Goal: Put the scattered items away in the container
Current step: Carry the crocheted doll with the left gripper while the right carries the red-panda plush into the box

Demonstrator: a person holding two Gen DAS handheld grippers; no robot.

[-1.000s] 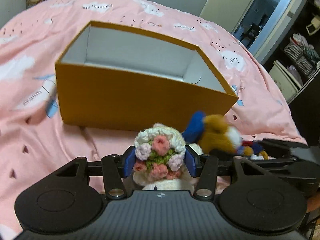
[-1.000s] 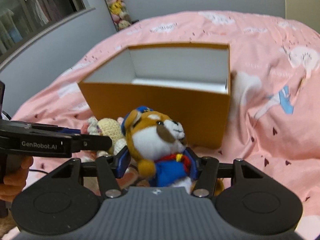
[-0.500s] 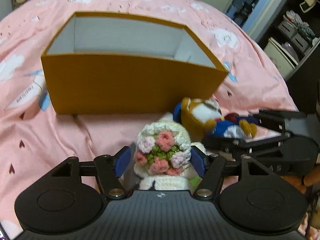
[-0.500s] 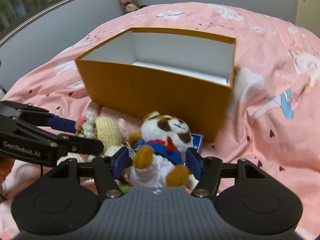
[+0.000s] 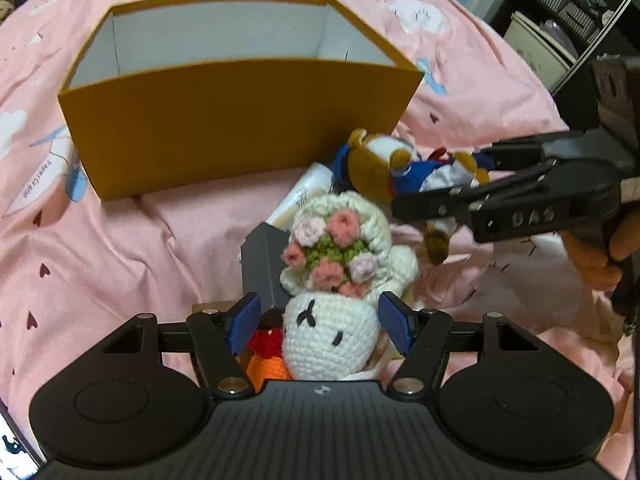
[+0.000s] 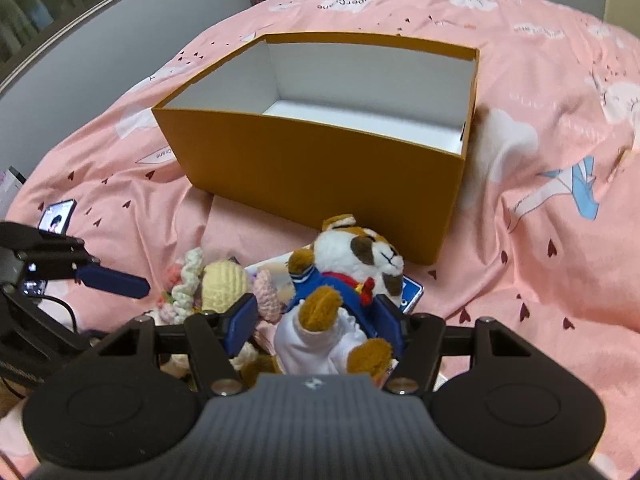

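An orange box (image 5: 240,128) with a white inside stands open on the pink bedspread, also in the right wrist view (image 6: 320,176). In front of it lies a pile of toys. A white crochet doll with a flower bouquet (image 5: 332,256) lies face up, its head between the pads of my left gripper (image 5: 319,320), which is open with gaps beside the head. A brown-and-white plush dog in a blue jacket (image 6: 352,264) lies on the pile between the pads of my right gripper (image 6: 312,320), open, with a gap on the left side.
Under the toys lie a dark grey box (image 5: 264,264), a white packet (image 5: 308,192) and a blue card (image 6: 412,292). A red-and-orange crochet toy (image 5: 268,344) sits beside the doll's head. A phone (image 6: 58,216) lies on the bedspread at left. Shelves (image 5: 560,8) stand beyond the bed's right edge.
Both grippers have tipped downward and their jaws have widened. The dog, held upright before, now lies on the pile. The doll has settled, with its face now showing.
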